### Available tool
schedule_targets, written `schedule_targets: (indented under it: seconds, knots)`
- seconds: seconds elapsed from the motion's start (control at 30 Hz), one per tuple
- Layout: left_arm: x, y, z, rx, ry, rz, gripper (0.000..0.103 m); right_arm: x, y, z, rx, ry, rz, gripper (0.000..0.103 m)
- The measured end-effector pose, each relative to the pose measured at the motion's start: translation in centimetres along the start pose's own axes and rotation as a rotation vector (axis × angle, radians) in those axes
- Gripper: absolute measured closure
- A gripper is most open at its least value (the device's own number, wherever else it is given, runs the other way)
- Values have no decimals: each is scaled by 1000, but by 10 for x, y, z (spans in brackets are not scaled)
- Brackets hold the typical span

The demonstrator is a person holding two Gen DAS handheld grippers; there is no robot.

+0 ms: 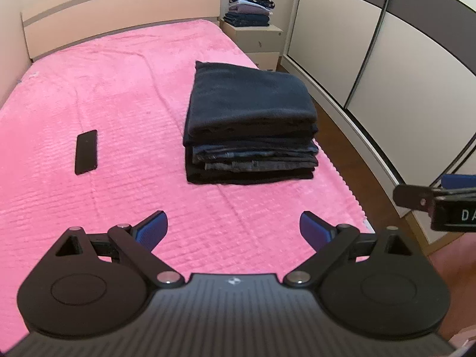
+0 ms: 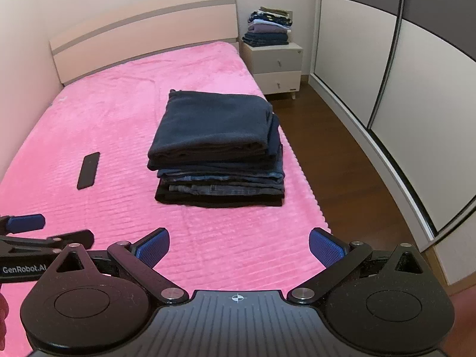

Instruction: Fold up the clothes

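A stack of folded dark clothes [image 1: 250,125] [image 2: 217,151] rests on the pink bedspread [image 1: 119,113] [image 2: 113,125] near the bed's right edge; a navy fleece lies on top, jeans and a black piece below. My left gripper [image 1: 233,227] hovers open above the bedspread, short of the stack, nothing between its blue pads. My right gripper [image 2: 239,245] is also open and empty, above the bed's near right part. Each gripper shows at the other view's edge, the right gripper at the right side of the left wrist view and the left gripper at the left side of the right wrist view.
A black phone [image 1: 86,151] [image 2: 88,170] lies on the bedspread left of the stack. A white nightstand [image 1: 253,34] [image 2: 272,59] by the headboard carries another pile of folded clothes [image 1: 251,7] [image 2: 269,25]. Wardrobe doors [image 1: 372,47] [image 2: 401,74] and wood floor [image 2: 342,160] run along the right.
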State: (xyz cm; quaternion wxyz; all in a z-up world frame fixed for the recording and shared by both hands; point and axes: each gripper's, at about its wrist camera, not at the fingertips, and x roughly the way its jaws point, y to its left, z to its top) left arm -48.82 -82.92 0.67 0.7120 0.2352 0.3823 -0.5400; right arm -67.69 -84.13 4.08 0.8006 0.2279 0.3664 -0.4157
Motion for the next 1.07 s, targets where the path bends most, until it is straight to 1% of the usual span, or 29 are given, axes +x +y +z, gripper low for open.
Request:
schedule_targets:
  seconds: [0.17, 0.53, 0.87, 1.07]
  knots:
    - [1, -5, 0, 8, 3, 10, 9, 1, -3, -1, -2, 10, 2, 1]
    - [1, -13, -1, 60, 2, 28, 9, 2, -4, -1, 9, 12, 4, 1]
    - [1, -14, 1, 70, -1, 39, 9, 4, 0, -1, 7, 22, 16, 1]
    - [0, -14, 1, 72, -19, 47, 8, 5, 0, -2, 12, 25, 17, 1]
